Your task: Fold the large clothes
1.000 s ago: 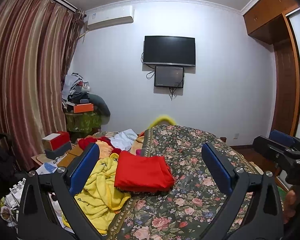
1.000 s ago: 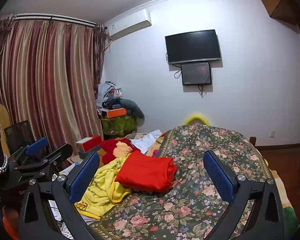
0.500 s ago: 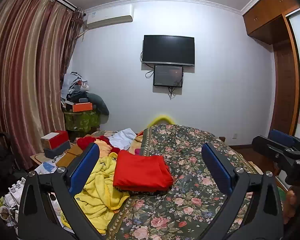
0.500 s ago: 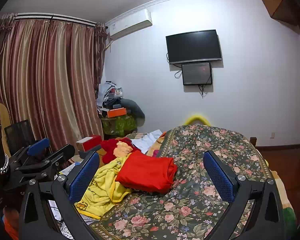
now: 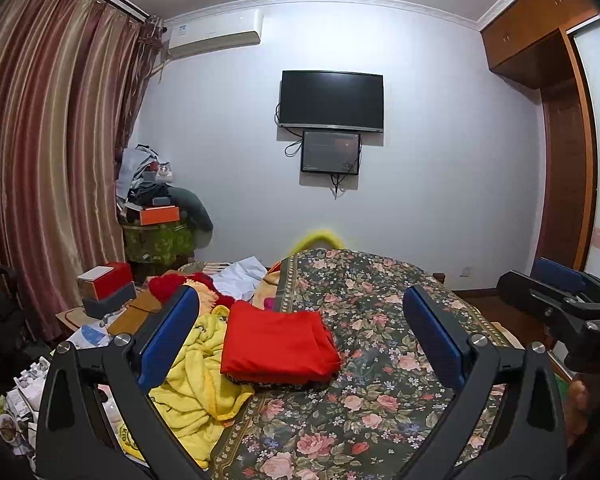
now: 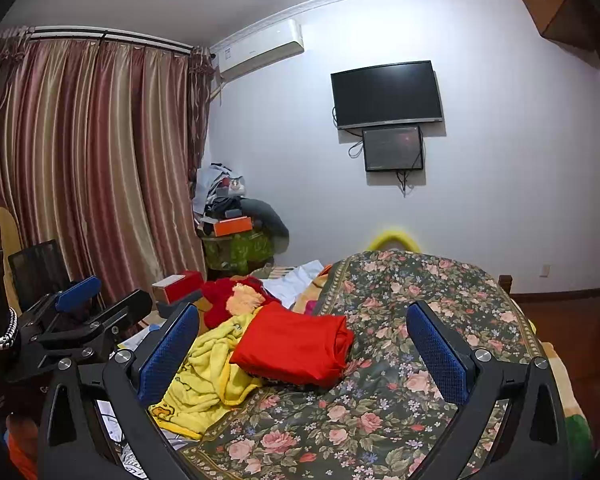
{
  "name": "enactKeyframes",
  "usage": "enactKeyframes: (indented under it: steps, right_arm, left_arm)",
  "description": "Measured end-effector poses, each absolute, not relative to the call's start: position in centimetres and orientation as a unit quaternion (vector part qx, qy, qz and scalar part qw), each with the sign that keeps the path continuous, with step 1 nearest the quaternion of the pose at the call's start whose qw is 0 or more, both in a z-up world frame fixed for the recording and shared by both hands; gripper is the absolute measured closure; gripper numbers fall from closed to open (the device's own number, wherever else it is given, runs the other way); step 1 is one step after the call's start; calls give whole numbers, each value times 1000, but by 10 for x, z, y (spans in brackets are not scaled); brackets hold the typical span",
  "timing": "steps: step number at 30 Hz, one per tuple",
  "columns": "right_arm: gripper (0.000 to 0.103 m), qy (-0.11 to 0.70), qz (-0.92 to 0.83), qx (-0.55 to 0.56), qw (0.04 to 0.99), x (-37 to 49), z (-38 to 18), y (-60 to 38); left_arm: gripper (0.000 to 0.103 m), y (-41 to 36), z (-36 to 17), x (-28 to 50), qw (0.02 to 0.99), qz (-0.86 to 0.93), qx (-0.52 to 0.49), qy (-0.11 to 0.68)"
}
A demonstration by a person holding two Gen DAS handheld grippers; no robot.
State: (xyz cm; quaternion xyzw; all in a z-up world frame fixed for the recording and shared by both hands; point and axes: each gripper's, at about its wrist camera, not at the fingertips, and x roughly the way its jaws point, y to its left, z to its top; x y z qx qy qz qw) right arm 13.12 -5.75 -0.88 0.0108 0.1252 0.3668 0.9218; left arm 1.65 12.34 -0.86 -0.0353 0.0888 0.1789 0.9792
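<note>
Left tongs [image 5: 300, 334]: blue-padded fingers spread wide apart, nothing between them, held above the near end of the bed; they also show at the left edge of the right wrist view [image 6: 96, 300], beside the right pair.
Right tongs [image 6: 302, 340]: fingers likewise wide apart and empty, raised over the bed; seen at the right edge of the left wrist view [image 5: 556, 284].
Red garment [image 5: 278, 346]: folded into a neat block, lying on the bed ahead of both tongs, nearer the left finger of each pair than the right; touched by neither.
Yellow blanket [image 5: 198, 384]: crumpled, just left of the red garment and partly under its edge, directly ahead of the left finger of each pair, hanging over the side of the bed.
Floral bedspread [image 5: 380, 344]: dark with pink roses, covering the bed from beneath the tongs to the far end.
Red plush heap [image 6: 236, 294]: beyond the yellow blanket, further out ahead of the tongs.
Television [image 5: 331, 99]: dark screen on the far wall, straight ahead of the left tongs, a smaller screen [image 5: 331, 152] just below it.
Curtains [image 5: 48, 160]: striped, drawn, to the left of both tongs.
</note>
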Motion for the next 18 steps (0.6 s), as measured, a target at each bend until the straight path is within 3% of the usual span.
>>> enactKeyframes:
  steps: [18]
  right_arm:
    - [0,125,361,11,924,135,-6,-64]
  left_arm:
    - [0,122,-10,18,983,158,-32,90]
